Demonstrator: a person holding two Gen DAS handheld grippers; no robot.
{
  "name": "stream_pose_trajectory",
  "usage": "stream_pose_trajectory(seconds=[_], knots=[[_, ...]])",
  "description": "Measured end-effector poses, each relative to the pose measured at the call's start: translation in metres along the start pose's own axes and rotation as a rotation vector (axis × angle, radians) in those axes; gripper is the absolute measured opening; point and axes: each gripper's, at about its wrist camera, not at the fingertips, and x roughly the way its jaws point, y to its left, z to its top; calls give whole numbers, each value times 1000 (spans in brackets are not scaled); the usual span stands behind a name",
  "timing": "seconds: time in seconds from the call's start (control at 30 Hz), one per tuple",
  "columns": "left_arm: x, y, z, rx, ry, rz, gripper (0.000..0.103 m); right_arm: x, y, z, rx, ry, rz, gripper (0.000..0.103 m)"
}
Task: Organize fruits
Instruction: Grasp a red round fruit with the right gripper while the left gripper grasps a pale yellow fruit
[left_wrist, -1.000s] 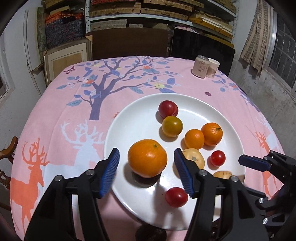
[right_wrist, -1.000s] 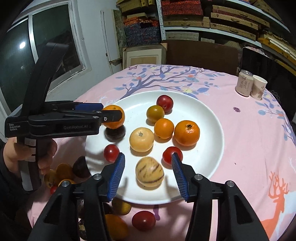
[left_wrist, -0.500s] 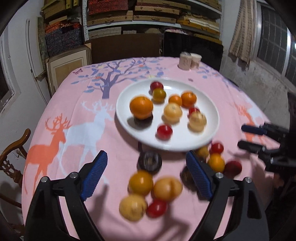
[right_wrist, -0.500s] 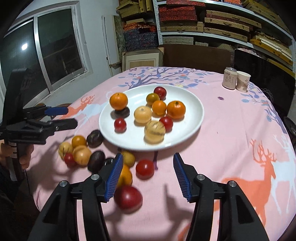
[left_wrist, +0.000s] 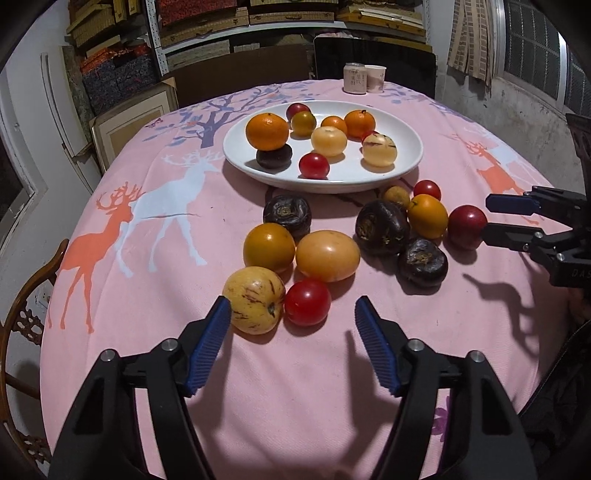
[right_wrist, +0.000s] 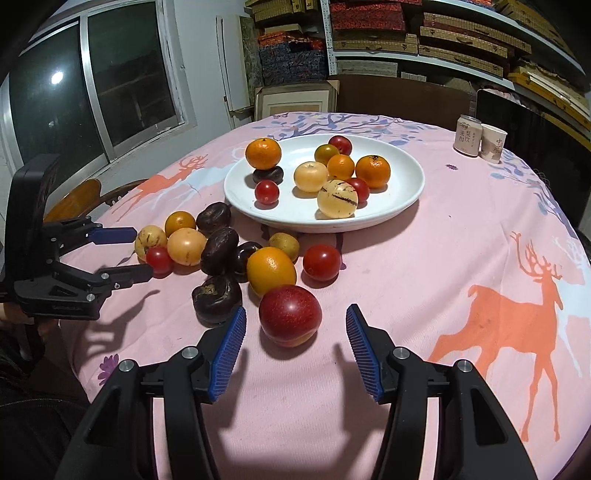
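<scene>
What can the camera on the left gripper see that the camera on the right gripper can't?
Only the left wrist view shows the left gripper from behind, its jaws closing with nothing between them, near a small red tomato, plus a curtain by a barred window.

Only the right wrist view shows the right gripper from behind, open, with a dark red plum just ahead, and a big dark window.

Both show the white plate of fruit, the loose fruit on the pink deer tablecloth, the can and the cup.

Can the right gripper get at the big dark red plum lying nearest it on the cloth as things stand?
Probably yes. The right gripper is open and empty, the plum lies just ahead between its fingers, and only the orange fruit crowds it from behind.
</scene>
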Motion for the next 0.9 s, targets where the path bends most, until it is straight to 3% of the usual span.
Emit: stream_pose_trajectory(seconds=[0.53, 0.73, 0.83, 0.9], knots=[[13, 71, -2, -178, 16, 78, 65, 4, -7, -4, 38, 15, 20, 57], [37, 65, 13, -146, 17, 82, 65, 7, -5, -4, 40, 26, 23, 57], [41, 60, 22, -124, -1, 86, 56, 6, -7, -3, 46, 25, 14, 57], [44, 54, 26, -97, 0, 68, 42, 7, -6, -3, 46, 28, 15, 57]])
